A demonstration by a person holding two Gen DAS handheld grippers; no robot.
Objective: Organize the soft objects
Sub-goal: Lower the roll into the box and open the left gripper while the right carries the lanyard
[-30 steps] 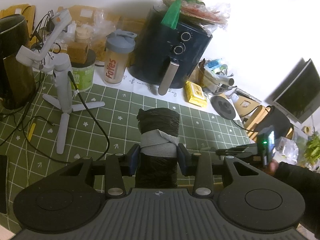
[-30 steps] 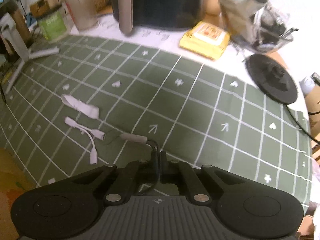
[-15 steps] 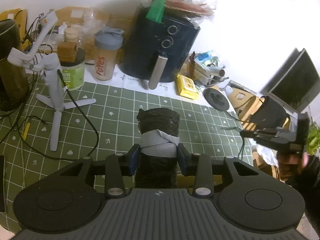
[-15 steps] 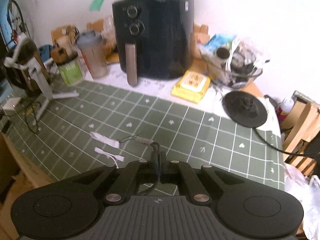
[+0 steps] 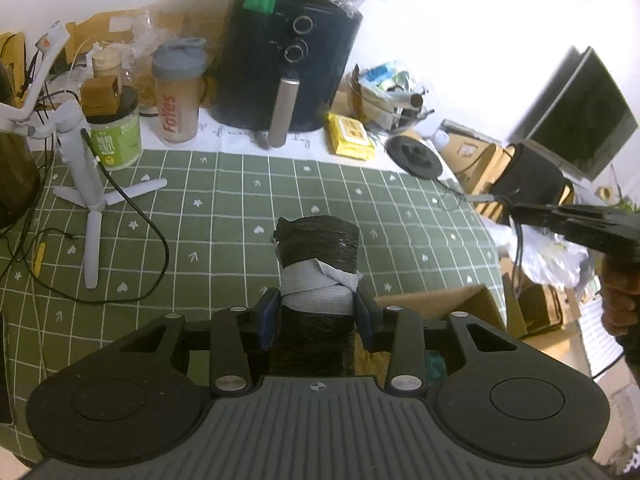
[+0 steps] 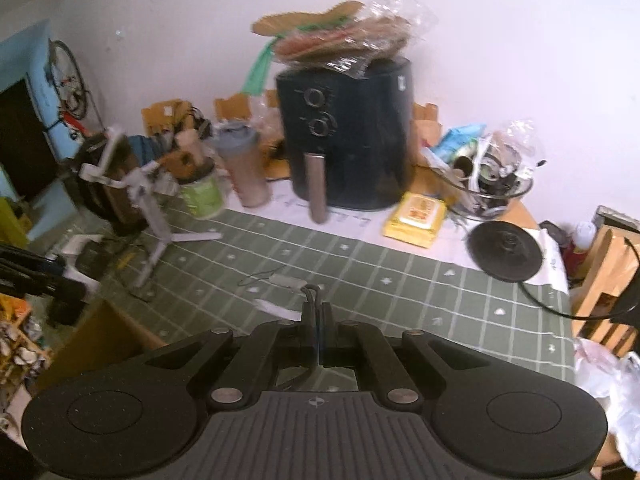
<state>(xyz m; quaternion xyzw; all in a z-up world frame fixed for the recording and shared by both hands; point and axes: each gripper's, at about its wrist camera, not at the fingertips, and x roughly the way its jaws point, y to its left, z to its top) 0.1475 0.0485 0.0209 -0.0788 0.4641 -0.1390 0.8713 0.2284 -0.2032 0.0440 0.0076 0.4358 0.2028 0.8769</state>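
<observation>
My left gripper (image 5: 316,312) is shut on a black plastic-bag roll (image 5: 318,248) wrapped with a grey band, held upright above the green grid mat (image 5: 224,216). My right gripper (image 6: 318,316) is shut on a thin black cable (image 6: 311,294) with a grey plug end (image 6: 285,280), lifted above the mat (image 6: 400,292). The right gripper also shows at the right of the left wrist view (image 5: 576,220), with the cable (image 5: 518,256) hanging from it. A white strip (image 6: 276,307) lies on the mat.
A black air fryer (image 5: 286,68), shaker bottle (image 5: 178,92), green jar (image 5: 116,132), yellow packet (image 5: 350,136) and black disc (image 5: 418,156) line the back. A white tripod (image 5: 80,160) with cables stands left. An open cardboard box (image 5: 444,304) sits at the mat's near right edge.
Both grippers have risen and pulled back from the mat. The right gripper lifted the cable off the mat and swung to the right. The left gripper keeps its hold on the roll.
</observation>
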